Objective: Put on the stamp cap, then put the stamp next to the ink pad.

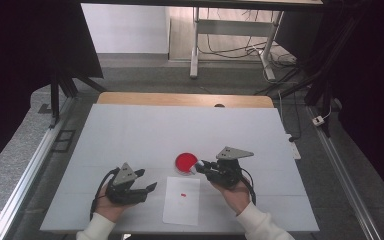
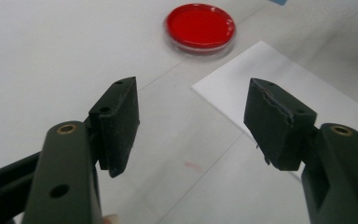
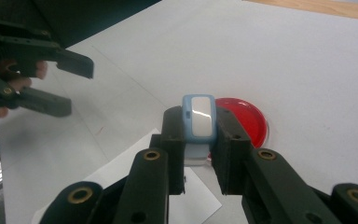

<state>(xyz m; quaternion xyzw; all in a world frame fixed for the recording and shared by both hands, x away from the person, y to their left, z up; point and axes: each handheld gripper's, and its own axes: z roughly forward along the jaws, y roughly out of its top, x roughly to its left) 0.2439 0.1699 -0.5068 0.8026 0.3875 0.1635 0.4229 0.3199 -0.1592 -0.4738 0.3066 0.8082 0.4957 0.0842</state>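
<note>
Now the right gripper (image 3: 200,154) grips a small blue-and-white tool (image 3: 199,116) over the red dish (image 1: 186,163), at paper's (image 1: 181,200) twelve o'clock; the left gripper (image 2: 191,121) waits released. Next, probably dabbing the paper.

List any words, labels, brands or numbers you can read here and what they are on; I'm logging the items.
None can be read.
Small light-blue and white device held in the right gripper: no print.
Round red dish: no label.
White paper sheet: a small red mark, not lettering.
</note>
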